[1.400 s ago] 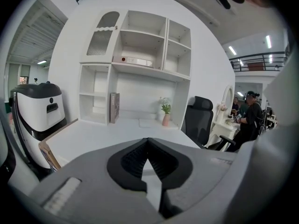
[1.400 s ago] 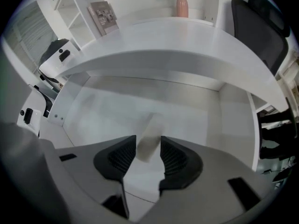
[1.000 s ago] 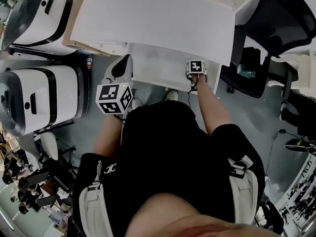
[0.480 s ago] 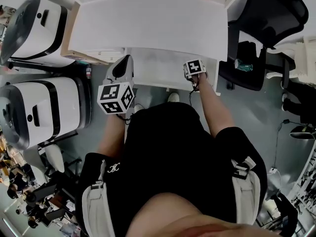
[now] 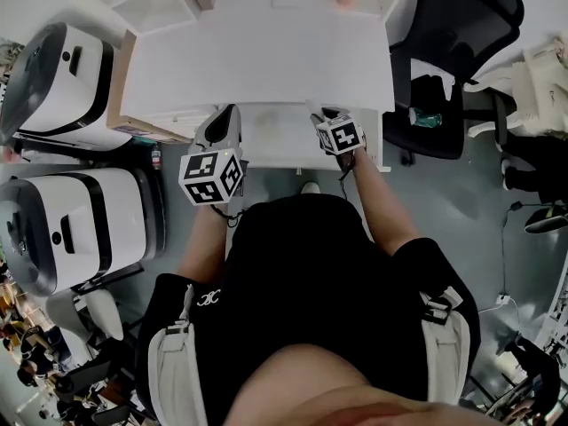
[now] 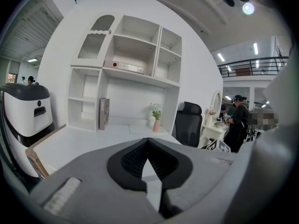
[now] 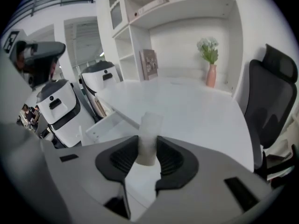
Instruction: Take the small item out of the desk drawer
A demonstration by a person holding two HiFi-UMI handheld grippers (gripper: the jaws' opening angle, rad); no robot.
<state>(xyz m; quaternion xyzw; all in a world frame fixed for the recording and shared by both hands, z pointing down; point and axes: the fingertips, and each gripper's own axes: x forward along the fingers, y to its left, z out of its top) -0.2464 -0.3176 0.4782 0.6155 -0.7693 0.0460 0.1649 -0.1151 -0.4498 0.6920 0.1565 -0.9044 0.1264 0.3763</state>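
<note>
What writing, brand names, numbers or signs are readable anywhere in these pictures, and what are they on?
No words read clearly.
Shorts: small white logo, too small to read.
Left marker cube and right marker cube: black-and-white square patterns, no words.
Book: spine print blurred.
Binder lying on the shelf: label too small.
White cylinder in the right tongs: no print shows.

text: none legible | book spine [image 6: 104, 113]: too small to read | shorts logo [image 5: 199, 301]: unclear
</note>
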